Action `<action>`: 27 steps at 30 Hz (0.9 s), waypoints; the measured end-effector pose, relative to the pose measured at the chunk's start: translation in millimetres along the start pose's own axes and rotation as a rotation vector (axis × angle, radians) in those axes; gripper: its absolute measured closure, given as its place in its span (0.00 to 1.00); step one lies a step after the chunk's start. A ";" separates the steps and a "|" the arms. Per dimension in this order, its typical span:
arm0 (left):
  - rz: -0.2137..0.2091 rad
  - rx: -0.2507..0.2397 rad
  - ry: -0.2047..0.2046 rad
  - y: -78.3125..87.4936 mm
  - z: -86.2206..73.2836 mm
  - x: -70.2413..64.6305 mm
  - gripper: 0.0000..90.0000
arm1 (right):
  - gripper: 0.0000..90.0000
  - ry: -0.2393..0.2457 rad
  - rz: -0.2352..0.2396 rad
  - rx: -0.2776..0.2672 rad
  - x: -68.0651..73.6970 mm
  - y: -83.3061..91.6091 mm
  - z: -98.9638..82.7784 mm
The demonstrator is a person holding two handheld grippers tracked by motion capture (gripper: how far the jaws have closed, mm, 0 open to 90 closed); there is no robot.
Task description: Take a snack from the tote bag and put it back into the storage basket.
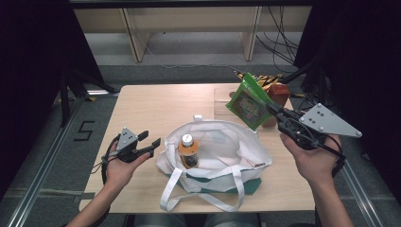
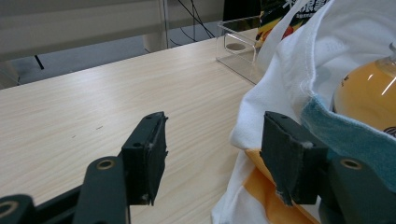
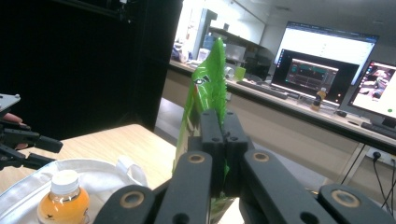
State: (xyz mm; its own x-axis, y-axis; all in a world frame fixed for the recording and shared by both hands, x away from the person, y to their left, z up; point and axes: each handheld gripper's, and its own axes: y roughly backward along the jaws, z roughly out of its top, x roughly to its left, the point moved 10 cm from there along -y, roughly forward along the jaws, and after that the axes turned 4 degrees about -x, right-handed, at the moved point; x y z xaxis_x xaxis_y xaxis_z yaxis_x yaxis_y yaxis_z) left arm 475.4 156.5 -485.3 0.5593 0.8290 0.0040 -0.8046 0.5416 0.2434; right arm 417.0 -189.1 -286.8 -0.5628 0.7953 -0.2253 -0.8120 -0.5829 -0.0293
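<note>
Right tongs (image 1: pixel 273 109) pinch the green snack bag (image 1: pixel 247 103), jaws pressed on its edge, bag held in the air above the desk's (image 1: pixel 156 101) far right part, just beyond the white tote bag's (image 1: pixel 222 142) open rim. Left tongs (image 1: pixel 150 143) spread, nothing between them, just beside the tote's left edge. Orange drink bottle (image 1: pixel 188 150) stands upright inside the tote, near the desk's front edge.

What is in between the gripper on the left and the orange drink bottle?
In the high view, only the white tote bag's rim lies between the left gripper and the bottle, which stands inside it. The left gripper view shows the same cloth edge.
</note>
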 end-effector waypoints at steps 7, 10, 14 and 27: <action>0.000 -0.002 0.000 -0.1 0.3 0.1 0.45 | 1.00 0.011 -0.010 -0.006 -5.7 0.1 3.5; 0.001 -0.004 0.000 -0.3 0.2 0.4 0.45 | 1.00 0.013 -0.018 -0.002 -8.5 -0.1 3.4; -0.002 0.000 0.000 -0.3 -0.1 0.1 0.45 | 1.00 0.016 -0.028 -0.001 -11.9 -0.6 3.6; 0.007 0.007 0.009 0.2 -1.0 -0.2 0.45 | 1.00 0.000 -0.048 -0.002 -20.3 -6.0 3.5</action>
State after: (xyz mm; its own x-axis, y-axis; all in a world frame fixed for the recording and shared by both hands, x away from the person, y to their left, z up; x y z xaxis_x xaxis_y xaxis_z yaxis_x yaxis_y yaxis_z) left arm 474.9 156.5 -486.2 0.5517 0.8340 -0.0027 -0.8071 0.5347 0.2503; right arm 432.7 -201.2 -278.7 -0.5228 0.8226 -0.2235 -0.8380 -0.5441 -0.0422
